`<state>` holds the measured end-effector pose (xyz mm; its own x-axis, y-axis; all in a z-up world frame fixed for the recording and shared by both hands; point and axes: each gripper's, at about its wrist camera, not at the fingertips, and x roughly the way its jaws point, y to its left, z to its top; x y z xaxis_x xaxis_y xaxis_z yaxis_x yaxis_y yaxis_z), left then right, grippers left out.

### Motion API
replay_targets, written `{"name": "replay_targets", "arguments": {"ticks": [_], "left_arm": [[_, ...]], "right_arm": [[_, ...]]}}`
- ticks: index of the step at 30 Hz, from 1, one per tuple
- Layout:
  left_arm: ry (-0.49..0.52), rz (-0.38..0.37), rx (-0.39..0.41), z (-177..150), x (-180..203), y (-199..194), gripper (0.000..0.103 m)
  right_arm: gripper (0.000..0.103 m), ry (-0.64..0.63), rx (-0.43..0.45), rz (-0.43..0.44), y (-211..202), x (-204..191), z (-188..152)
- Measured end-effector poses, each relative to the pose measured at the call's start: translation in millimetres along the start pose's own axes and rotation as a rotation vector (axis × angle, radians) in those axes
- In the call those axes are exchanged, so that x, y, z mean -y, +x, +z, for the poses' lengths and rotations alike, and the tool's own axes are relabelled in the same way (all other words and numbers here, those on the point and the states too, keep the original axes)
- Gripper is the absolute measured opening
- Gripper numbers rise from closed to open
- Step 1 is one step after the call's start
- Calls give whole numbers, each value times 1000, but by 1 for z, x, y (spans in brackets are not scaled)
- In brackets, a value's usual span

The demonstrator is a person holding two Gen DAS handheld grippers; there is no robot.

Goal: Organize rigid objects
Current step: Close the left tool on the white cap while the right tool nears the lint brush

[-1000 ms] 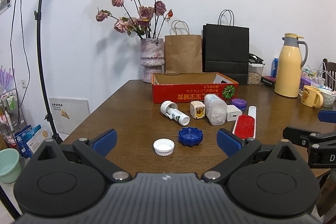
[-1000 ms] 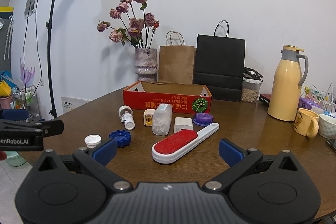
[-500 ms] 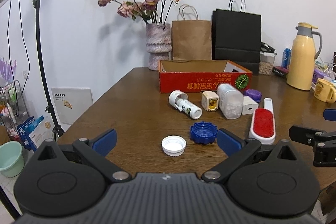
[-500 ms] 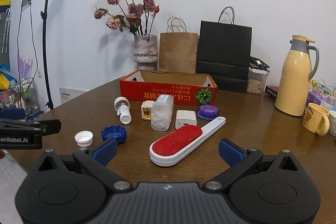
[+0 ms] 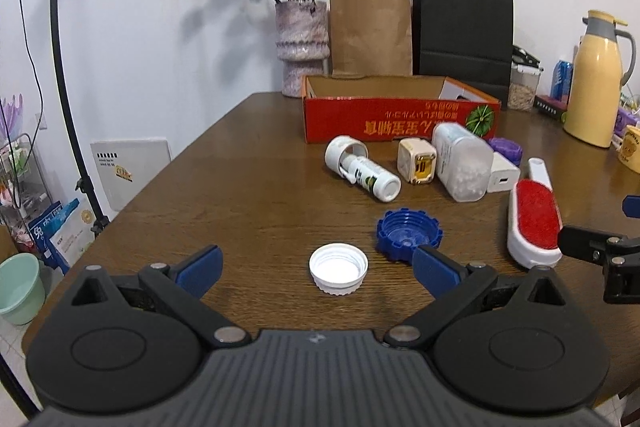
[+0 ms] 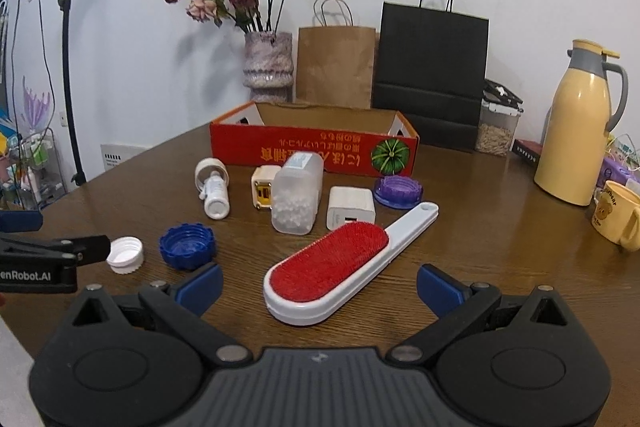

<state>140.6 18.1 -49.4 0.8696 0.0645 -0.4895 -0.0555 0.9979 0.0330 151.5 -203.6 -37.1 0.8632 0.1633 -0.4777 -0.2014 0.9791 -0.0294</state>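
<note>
1. While the left gripper [image 5: 316, 269] hangs low over the near edge of the desk [image 5: 240, 195], its blue-tipped fingers [image 5: 200, 265] stand wide apart with nothing between them but the white cap [image 5: 338, 273], which lies open side up on the wood.
2. Just right of that cap sits the blue cap [image 5: 409, 239], close to the right finger's tip.
3. Over to the right, the right gripper [image 6: 318, 285] also has its fingers [image 6: 440, 289] spread, empty.
4. Between them lies the red lint brush [image 6: 340, 267], handle pointing away to the right.
5. Behind it rest a clear pill jar [image 6: 298, 193], two white chargers, a small white bottle [image 6: 216, 193] and a purple cap [image 6: 397, 191], all in front of the red cardboard box [image 6: 312, 149].
</note>
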Motion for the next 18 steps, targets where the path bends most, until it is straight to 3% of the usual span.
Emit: {"name": "replay_targets", "arguments": {"ticks": [13, 18], "left_arm": [[4, -7, -83, -7, 2, 38, 103], [0, -11, -99, -6, 1, 49, 96]], "right_arm": [[103, -2, -70, -8, 42, 4, -1], [103, -3, -84, -13, 53, 5, 1]]}}
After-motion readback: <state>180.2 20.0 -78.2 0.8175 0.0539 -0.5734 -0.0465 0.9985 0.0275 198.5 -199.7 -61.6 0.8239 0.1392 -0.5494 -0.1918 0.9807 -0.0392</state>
